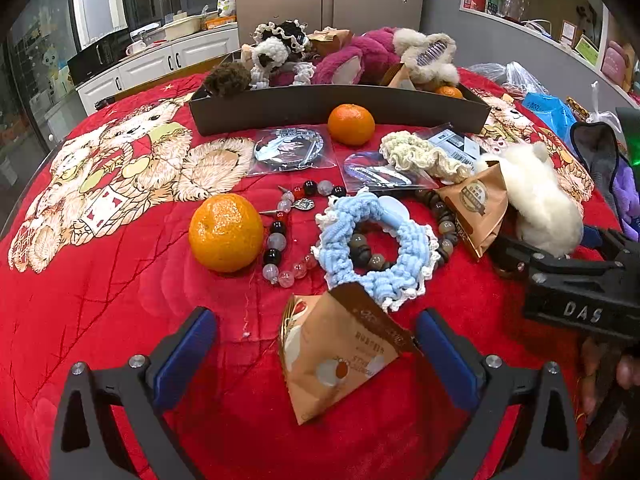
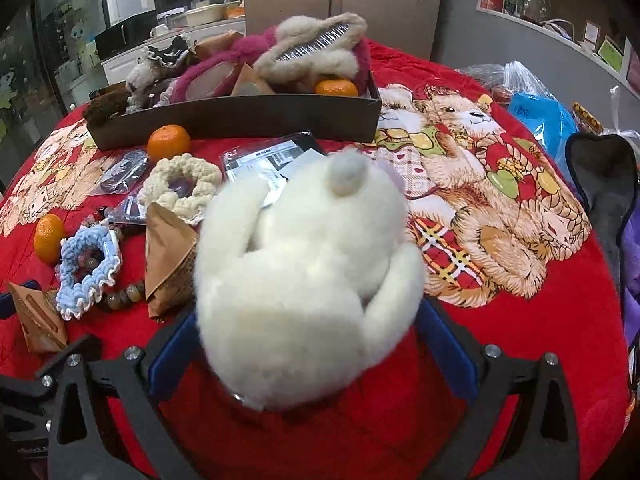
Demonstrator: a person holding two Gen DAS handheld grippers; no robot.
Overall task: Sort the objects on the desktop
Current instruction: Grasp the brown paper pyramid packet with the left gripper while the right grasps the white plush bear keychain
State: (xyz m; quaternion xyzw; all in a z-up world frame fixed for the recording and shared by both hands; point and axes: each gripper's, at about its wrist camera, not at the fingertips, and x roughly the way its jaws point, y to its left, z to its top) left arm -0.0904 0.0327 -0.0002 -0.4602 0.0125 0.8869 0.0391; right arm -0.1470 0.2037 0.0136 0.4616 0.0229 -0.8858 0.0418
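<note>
White raised letters "DAS" show on the black body of the right gripper (image 1: 560,256) in the left wrist view; print on the brown paper packets is too small to read. The left gripper (image 1: 316,344) stands spread, its blue-padded fingers (image 1: 188,344) either side of a brown triangular paper snack packet (image 1: 340,352) without touching it. The right gripper's fingers flank a fluffy white plush hair clip (image 2: 304,264); whether they press it, I cannot tell. Nearby lie a light-blue crocheted scrunchie (image 1: 376,240), a glossy beaded bracelet (image 1: 280,236) and a dimpled orange mandarin (image 1: 226,232). A dark cardboard tray (image 1: 336,108) behind them holds plush clips. All rest on a desk covered by a red velvety cloth printed with teddy bears (image 1: 100,320).
</note>
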